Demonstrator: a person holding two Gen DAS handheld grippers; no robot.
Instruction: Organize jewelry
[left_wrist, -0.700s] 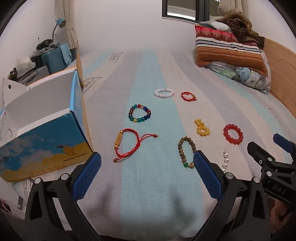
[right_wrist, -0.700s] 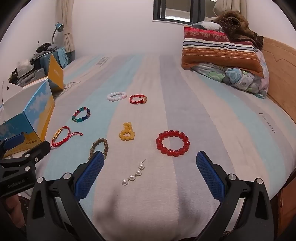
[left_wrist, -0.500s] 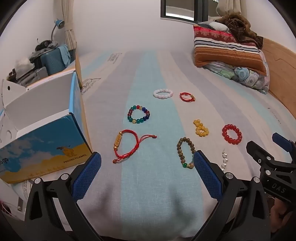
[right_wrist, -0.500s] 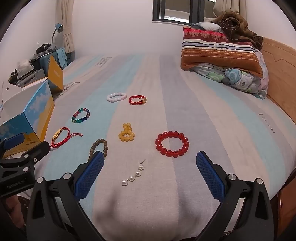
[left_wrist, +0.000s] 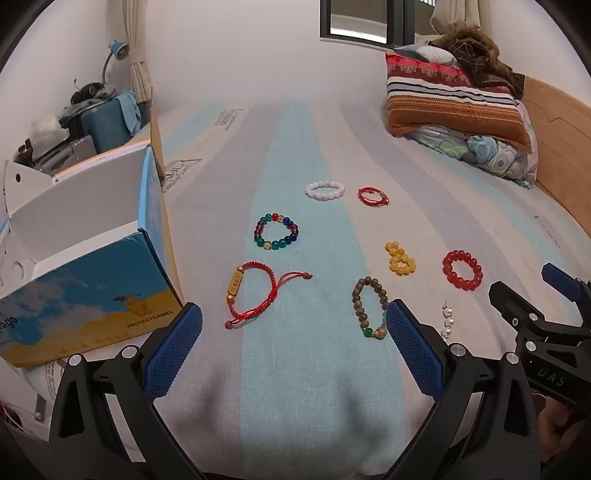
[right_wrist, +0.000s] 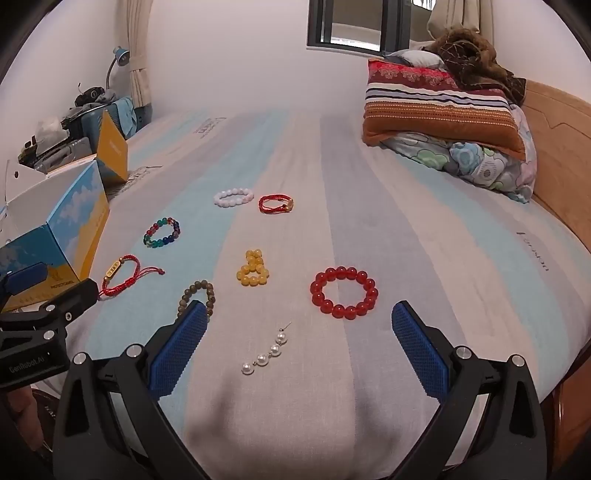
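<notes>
Several bracelets lie on the striped bed sheet (left_wrist: 295, 369). A red cord bracelet (left_wrist: 255, 295), a multicoloured bead bracelet (left_wrist: 276, 231), a brown bead bracelet (left_wrist: 369, 306), yellow beads (left_wrist: 399, 258), a red bead bracelet (right_wrist: 344, 292), a white bead bracelet (right_wrist: 233, 196), a small red cord bracelet (right_wrist: 276, 204) and a pearl strand (right_wrist: 264, 354). My left gripper (left_wrist: 293, 350) is open and empty, near the bed's front edge. My right gripper (right_wrist: 295, 347) is open and empty, above the pearl strand.
An open blue and yellow cardboard box (left_wrist: 81, 266) stands on the bed at the left. Pillows and a blanket (right_wrist: 443, 107) lie at the far right by a wooden headboard (right_wrist: 557, 147). Luggage and clutter (left_wrist: 92, 122) sit beyond the bed's left side.
Both views have shifted only slightly; the jewelry sits a little lower in view. Nothing has been taken hold of.
</notes>
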